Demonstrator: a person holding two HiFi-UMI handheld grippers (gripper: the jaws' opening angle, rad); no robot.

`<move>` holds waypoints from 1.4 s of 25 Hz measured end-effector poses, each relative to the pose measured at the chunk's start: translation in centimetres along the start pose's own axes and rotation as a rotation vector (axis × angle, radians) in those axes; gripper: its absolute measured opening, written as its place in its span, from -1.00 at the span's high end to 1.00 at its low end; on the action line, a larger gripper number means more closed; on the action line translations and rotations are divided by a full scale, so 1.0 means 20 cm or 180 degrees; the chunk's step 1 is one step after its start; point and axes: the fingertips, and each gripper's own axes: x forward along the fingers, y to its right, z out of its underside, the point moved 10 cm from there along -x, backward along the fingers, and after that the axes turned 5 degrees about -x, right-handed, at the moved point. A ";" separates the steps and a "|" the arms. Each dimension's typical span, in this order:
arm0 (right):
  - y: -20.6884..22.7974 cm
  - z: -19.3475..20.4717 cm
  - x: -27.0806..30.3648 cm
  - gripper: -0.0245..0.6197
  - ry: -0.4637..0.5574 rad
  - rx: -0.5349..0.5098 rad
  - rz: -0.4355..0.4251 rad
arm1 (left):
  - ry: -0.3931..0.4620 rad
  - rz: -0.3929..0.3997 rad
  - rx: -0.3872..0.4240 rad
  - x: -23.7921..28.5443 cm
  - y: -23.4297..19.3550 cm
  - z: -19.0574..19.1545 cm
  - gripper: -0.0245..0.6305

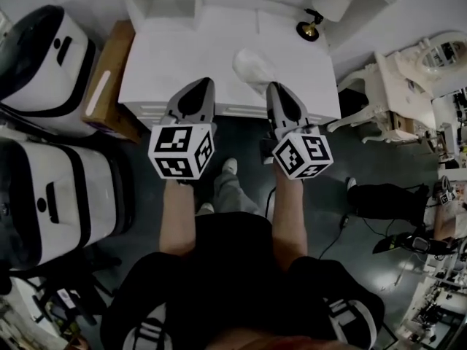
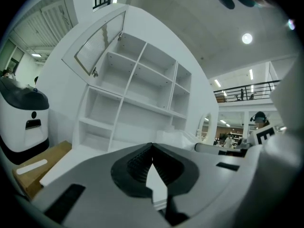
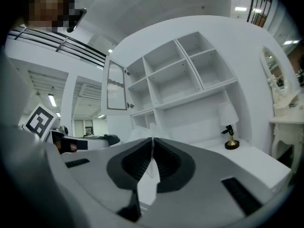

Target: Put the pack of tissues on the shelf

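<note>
The pack of tissues (image 1: pixel 254 68), in a pale translucent wrap, lies on the white desk (image 1: pixel 175 49), near its front edge and right of the middle. Behind it stands the white shelf unit (image 2: pixel 137 87) with open compartments. My left gripper (image 1: pixel 197 86) is over the desk's front edge, to the left of the pack, its jaws shut on nothing. On the other side, my right gripper (image 1: pixel 276 87) is close to the pack's right end, also shut and empty. In the left gripper view the pack (image 2: pixel 179 137) shows just beyond the jaws; in the right gripper view the pack (image 3: pixel 142 131) peeks above the jaw tips.
A small lamp (image 1: pixel 310 26) stands at the desk's back right. A cardboard box (image 1: pixel 109 82) sits against the desk's left side, with two white machines (image 1: pixel 44 57) beyond it. A white dressing table with a mirror (image 1: pixel 423 71) is at the right. One shelf door (image 2: pixel 99 42) hangs open.
</note>
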 end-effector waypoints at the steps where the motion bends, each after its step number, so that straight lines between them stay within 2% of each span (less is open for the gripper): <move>1: 0.04 0.00 0.02 0.85 -0.0003 0.0020 0.0010 | -0.0001 0.0028 -0.0066 0.04 0.00 -0.01 0.89; 3: 0.10 -0.02 0.05 0.85 0.0009 0.0051 0.0029 | 0.0017 0.0095 -0.0141 0.11 0.02 -0.04 0.89; 9: 0.27 -0.05 0.14 0.85 0.0089 0.0181 0.0072 | -0.0073 0.0159 0.0031 0.28 0.09 -0.08 0.89; 23: 0.47 -0.10 0.44 0.85 0.0218 0.0401 -0.0275 | -0.0099 -0.0127 0.0233 0.54 0.09 -0.21 0.89; 29: 0.55 -0.20 0.48 0.85 0.0355 0.0270 -0.0415 | -0.0014 -0.0035 0.0350 0.74 0.20 -0.28 0.89; 35: 0.80 -0.25 0.41 0.85 0.0549 0.0140 -0.0386 | -0.0005 0.0163 0.0485 0.96 0.38 -0.27 0.89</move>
